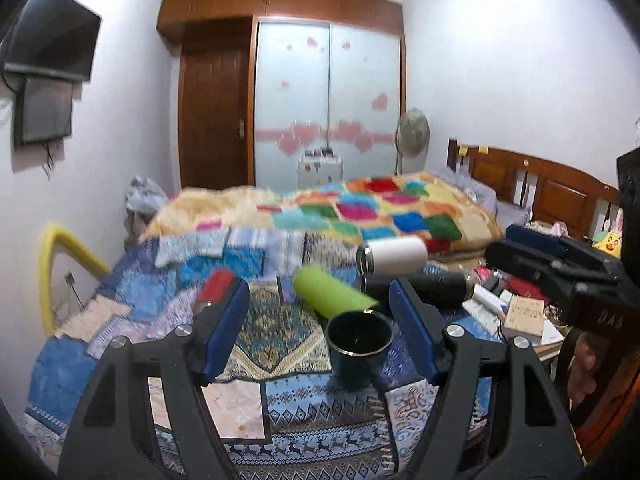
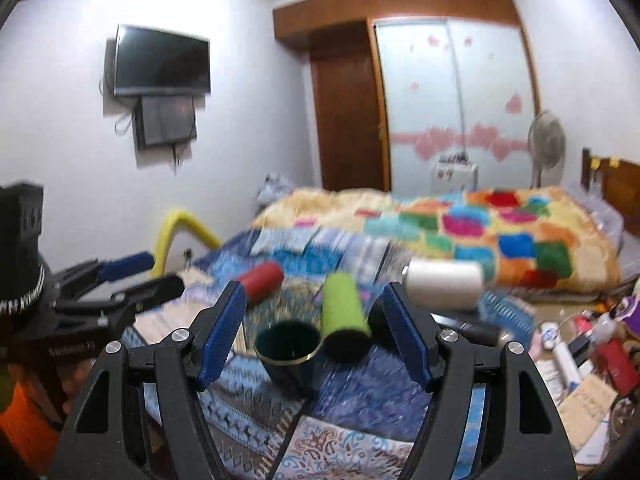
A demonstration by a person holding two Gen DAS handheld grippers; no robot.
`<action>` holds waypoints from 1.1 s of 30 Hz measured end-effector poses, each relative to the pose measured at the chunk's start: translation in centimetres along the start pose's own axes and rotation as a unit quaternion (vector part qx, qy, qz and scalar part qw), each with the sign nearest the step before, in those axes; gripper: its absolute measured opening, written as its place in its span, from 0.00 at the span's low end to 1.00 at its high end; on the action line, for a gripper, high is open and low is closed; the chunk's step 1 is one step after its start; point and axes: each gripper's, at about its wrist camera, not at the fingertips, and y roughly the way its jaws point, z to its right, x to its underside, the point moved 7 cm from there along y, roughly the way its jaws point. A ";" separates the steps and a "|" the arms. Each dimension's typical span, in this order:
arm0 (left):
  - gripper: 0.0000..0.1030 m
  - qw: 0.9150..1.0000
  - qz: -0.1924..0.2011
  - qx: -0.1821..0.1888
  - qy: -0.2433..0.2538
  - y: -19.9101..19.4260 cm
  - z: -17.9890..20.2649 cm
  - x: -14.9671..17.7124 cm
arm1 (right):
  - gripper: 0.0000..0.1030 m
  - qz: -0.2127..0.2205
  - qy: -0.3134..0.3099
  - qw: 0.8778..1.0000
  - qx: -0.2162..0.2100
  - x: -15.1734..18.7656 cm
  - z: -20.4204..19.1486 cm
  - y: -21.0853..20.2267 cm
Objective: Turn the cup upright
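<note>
Left wrist view shows the dark cup (image 1: 359,347) standing mouth-up on the patterned bed cover (image 1: 280,408), so the flip looks done. The left gripper (image 1: 320,332) hangs near it with jaws apart, holding nothing. The right gripper (image 2: 314,334) is likewise spread and empty. Green (image 1: 332,292), white (image 1: 394,255), red (image 2: 262,281) and black bottles (image 1: 424,286) lie on their sides behind.

Soft, even indoor light fills the room, a little cool on the white walls. The television (image 2: 162,60) throws a faint shadow. Both views are smeared with motion blur, worst across the bed (image 2: 360,360), and bend and darken into black corners.
</note>
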 end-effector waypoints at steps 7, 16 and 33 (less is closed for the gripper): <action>0.70 0.999 0.049 -0.022 0.006 -4.7 1.7 -1.4 | 0.79 0.056 0.005 0.998 0.024 -1.5 -0.8 -3.7; 0.94 0.996 0.084 -0.040 -0.003 -8.1 1.9 -1.6 | 1.00 0.085 0.020 0.994 0.062 -1.3 -0.2 -6.0; 1.00 0.994 0.098 -0.053 -0.007 -9.8 1.8 -1.4 | 1.00 0.099 0.010 0.992 0.077 -0.7 -1.3 -8.1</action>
